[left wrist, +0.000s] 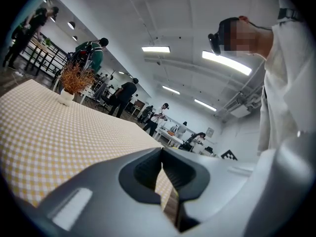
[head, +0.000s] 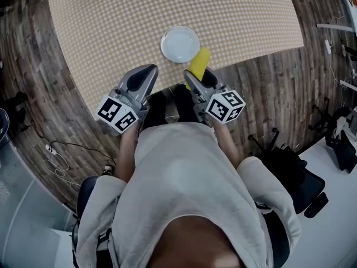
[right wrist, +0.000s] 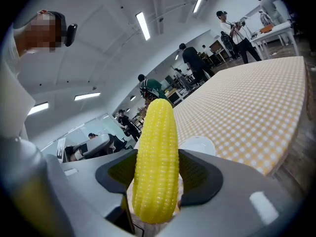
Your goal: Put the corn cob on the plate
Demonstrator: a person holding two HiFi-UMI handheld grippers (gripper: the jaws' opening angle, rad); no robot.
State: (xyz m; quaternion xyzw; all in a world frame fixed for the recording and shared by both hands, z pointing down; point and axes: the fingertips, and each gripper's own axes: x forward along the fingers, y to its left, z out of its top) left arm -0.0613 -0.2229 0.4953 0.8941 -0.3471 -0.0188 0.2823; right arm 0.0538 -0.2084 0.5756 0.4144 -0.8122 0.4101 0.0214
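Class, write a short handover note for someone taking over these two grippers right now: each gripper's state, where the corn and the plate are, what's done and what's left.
Left gripper: shut, empty, beside the right one.
Right gripper: shut on the corn, whose tip sticks out past the fingers.
Plate: empty, on the checked cloth, just ahead of the corn.
Done: corn is picked up.
Left: carry it over the plate, lower it and release.
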